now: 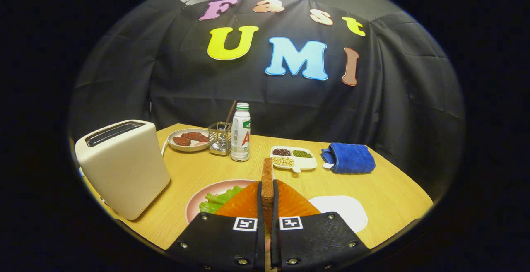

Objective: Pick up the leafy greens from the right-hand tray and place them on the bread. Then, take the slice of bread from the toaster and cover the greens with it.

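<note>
Pink plate (198, 199) just ahead of the jaws holds leafy greens (217, 199); jaws clamped on upright bread slice (267, 179). Sectioned dish (306, 163) beyond holds beans.

The gripper (267, 205) has its fingers (259, 197) closed on a slice of bread (267, 179), held upright on edge between them. Just below and ahead sits a pink plate (207, 195) with leafy greens (217, 200) on it. The toaster (122, 166) stands on the desk (385, 189) off to the fingers' left. A white tray (343, 212) lies to their right.
</note>
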### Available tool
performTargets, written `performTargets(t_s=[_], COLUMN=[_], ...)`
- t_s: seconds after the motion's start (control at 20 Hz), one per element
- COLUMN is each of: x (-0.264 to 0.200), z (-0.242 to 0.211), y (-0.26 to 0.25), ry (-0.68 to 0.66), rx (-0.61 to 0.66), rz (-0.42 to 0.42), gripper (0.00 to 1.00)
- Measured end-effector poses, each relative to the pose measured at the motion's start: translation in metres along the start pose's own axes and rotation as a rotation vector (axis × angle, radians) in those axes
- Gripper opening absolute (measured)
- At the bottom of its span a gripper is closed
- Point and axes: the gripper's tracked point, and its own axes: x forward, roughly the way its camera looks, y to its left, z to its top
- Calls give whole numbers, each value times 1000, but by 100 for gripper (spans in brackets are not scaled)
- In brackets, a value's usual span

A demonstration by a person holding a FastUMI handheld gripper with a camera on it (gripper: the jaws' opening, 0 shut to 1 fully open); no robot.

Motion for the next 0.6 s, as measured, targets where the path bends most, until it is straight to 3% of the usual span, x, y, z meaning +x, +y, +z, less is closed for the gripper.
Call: performTargets(t_s=[0.6], x=[8], z=[-33], y=[52], ry=[74], rx=[-17], rz=[123], gripper=[5])
